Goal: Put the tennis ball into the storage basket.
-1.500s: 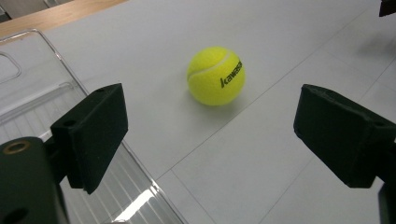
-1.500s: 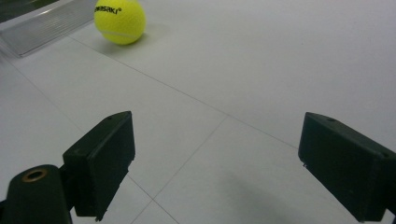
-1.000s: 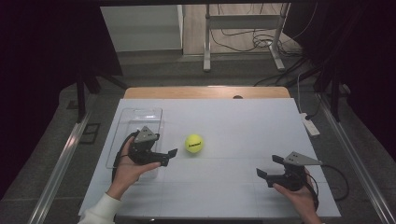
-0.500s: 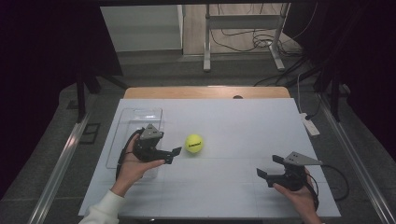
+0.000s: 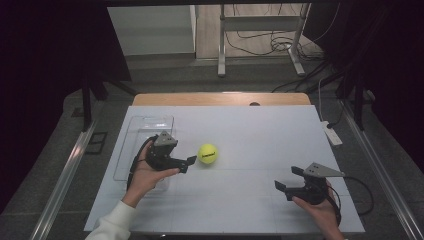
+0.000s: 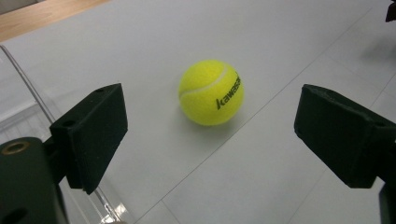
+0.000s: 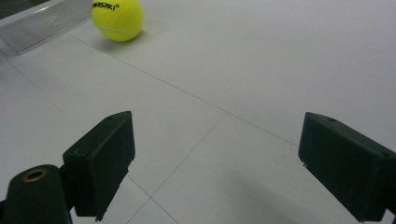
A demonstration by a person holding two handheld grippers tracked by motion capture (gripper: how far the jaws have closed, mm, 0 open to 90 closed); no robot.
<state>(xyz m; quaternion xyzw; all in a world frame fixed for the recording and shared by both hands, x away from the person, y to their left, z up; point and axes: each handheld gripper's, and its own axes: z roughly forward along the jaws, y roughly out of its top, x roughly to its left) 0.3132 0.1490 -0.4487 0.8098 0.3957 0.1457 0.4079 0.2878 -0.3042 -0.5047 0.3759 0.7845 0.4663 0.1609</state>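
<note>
Tennis ball [image 5: 208,153]: resting on the white surface [image 5: 260,130], just ahead of the left gripper [image 5: 186,164], whose jaws are held open and empty, framing it. Right gripper [image 5: 286,179]: well apart, jaws likewise open, nothing held. Nearer hand: left.

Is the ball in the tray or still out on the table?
Out. The ball sits on the white table, right of the clear tray.
</note>
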